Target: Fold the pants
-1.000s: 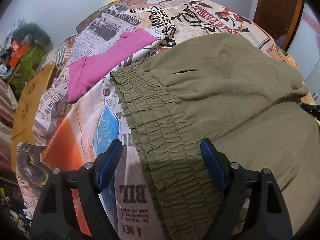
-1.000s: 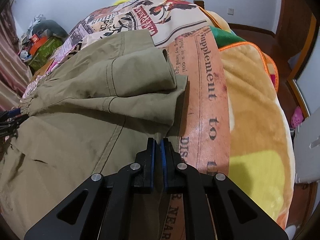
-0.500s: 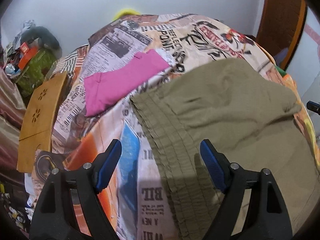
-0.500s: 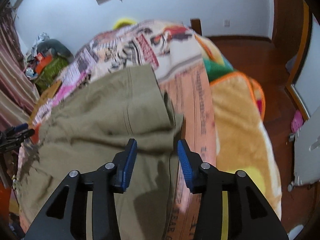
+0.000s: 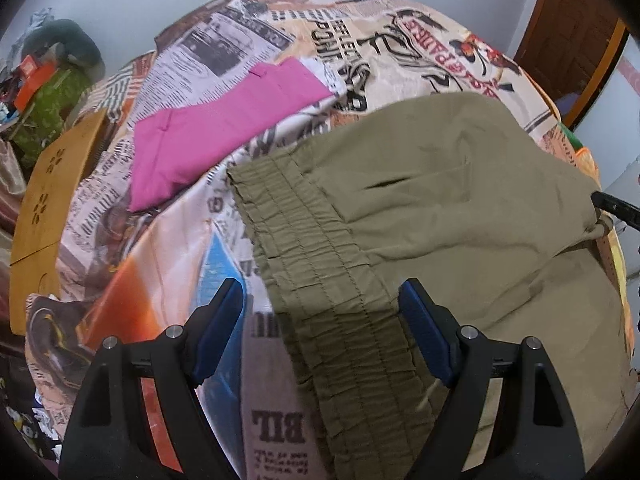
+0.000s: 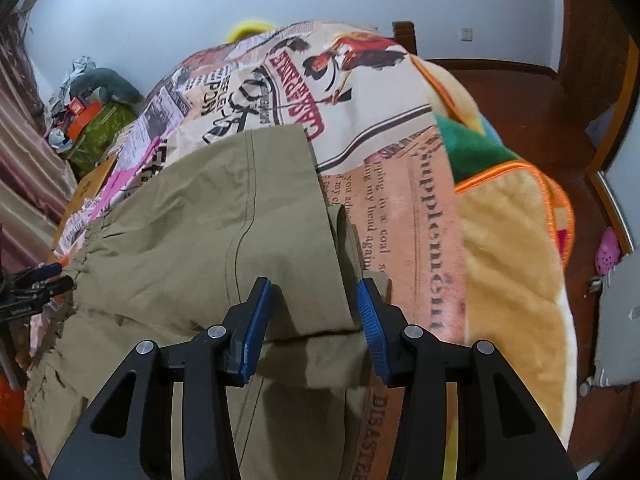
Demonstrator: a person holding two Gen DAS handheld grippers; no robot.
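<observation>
The olive pants (image 5: 460, 208) looked soft and limp; both claws, left (image 5: 322, 336) and right (image 6: 316, 320), hung spread, pinching nothing; the elastic waistband (image 5: 312, 256) seemed the firmest hold.

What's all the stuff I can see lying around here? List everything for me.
pants: one, olive green, folded on the bedspread, elastic waistband toward the left gripper
pink garment: one, flat on the bedspread beyond the waistband
bedspread: one, newspaper print, covering the bed
plush blanket: one, yellow with orange edging, right side of the bed
wooden board: one, tan with flower cut-outs, left of the bed
left gripper: black with blue pads, open above the waistband
right gripper: same make, open over the folded leg end
</observation>
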